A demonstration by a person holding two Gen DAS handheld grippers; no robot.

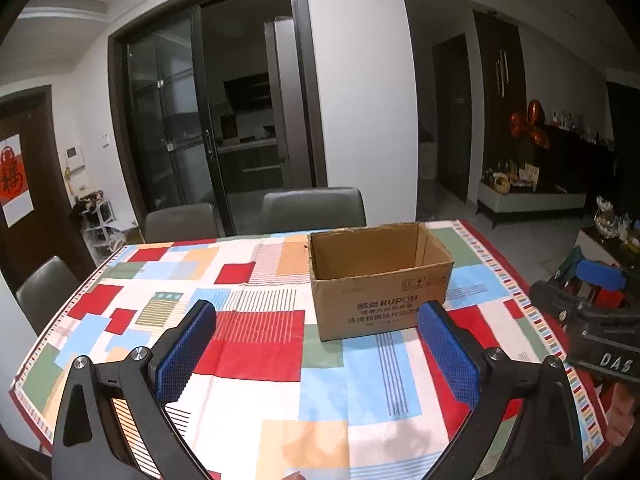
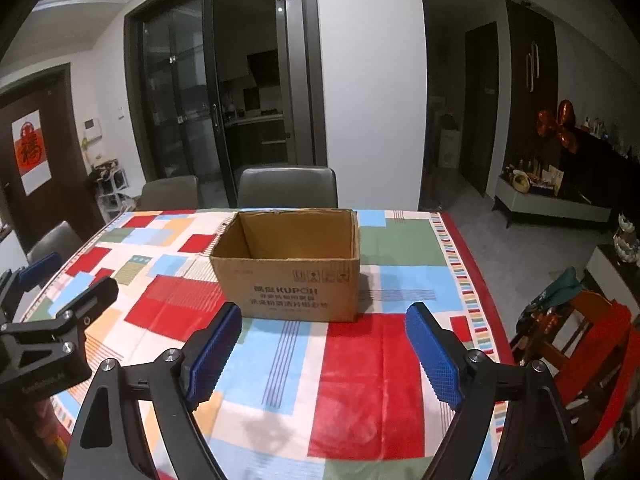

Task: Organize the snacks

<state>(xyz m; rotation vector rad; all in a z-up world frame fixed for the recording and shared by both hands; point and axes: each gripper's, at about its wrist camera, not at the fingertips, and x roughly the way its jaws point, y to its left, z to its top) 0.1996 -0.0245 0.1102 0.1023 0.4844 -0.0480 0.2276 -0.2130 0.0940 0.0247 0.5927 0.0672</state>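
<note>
An open brown cardboard box (image 1: 380, 280) printed "KUPOH" stands on the table with a colourful patchwork cloth (image 1: 256, 344); what shows of its inside looks empty. It also shows in the right wrist view (image 2: 288, 272). My left gripper (image 1: 318, 320) is open and empty, held above the cloth in front of the box. My right gripper (image 2: 324, 324) is open and empty, just in front of the box. The other gripper appears at the right edge of the left view (image 1: 588, 312) and at the left edge of the right view (image 2: 52, 320). No snacks are in view.
Grey chairs (image 1: 312, 208) stand at the table's far side and another (image 1: 44, 288) at its left. A wooden chair with a red cushion (image 2: 580, 344) is right of the table. A sliding glass door (image 1: 208, 120) and a sideboard (image 1: 532, 196) are behind.
</note>
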